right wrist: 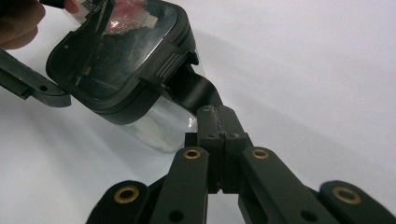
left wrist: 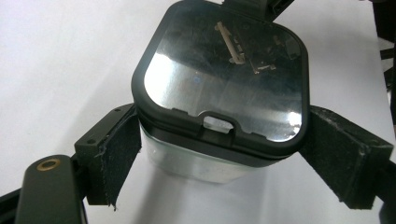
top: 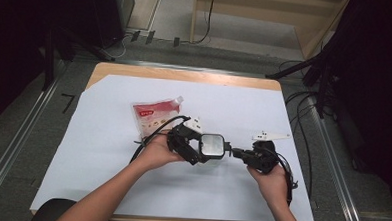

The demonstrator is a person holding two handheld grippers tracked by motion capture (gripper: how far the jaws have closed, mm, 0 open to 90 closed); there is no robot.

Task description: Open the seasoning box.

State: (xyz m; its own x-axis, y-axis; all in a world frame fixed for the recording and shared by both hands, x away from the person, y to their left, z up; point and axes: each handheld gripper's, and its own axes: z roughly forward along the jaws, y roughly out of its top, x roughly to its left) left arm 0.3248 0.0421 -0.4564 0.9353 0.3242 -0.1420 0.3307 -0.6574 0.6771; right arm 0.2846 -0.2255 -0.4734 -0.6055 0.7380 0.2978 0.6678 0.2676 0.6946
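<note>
At the counter's middle, high view: we see the left tool (top: pixel 195 146) clamped on a clear container (top: pixel 212 145) with a black-rimmed lid, the right tool (top: pixel 238 153) at its side. A red pouch (top: pixel 155 115) lies behind on the white sheet (top: pixel 106 161); dark stands and cables ring the floor. Left gripper view: pads (left wrist: pixel 122 154) press both container (left wrist: pixel 224 84) walls. Right gripper view: the right tool (right wrist: pixel 217 116) is pinched together on the lid's black latch tab (right wrist: pixel 198 91). We judge lid opening is in hand; next, a steady pull on the tab while the left tool braces.
</note>
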